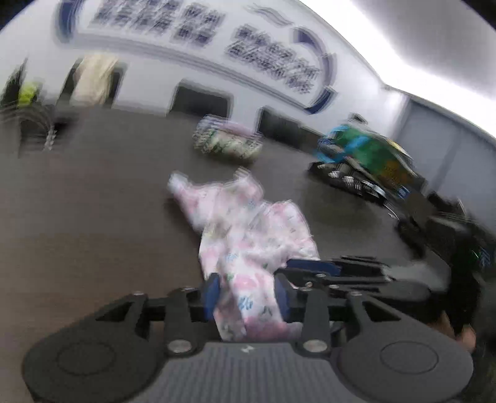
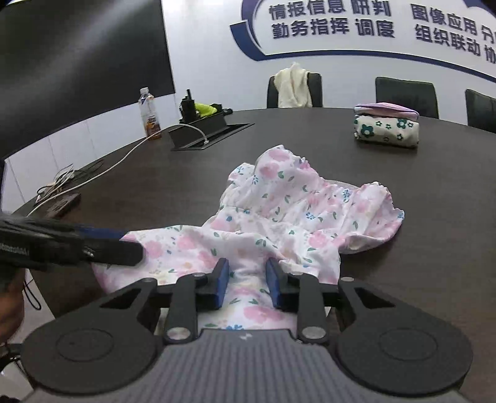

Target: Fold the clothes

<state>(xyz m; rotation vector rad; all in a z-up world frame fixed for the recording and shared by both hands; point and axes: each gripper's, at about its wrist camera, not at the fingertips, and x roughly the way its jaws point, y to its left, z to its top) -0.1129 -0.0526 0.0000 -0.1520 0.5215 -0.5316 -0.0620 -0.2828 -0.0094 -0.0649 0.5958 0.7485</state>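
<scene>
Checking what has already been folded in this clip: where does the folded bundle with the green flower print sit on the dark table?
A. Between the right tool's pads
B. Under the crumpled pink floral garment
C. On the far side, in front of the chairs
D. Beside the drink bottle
C: the folded bundle lies on the far part of the table, apart from the pink floral garment and in front of the chairs.

A dark brown table (image 2: 403,248) fills the room, with black chairs (image 2: 406,93) along its far side, one draped with a cream cloth (image 2: 294,83). Behind them stands a white wall (image 2: 210,62) with blue lettering (image 2: 331,20) and a large black screen (image 2: 83,62) to the left
</scene>
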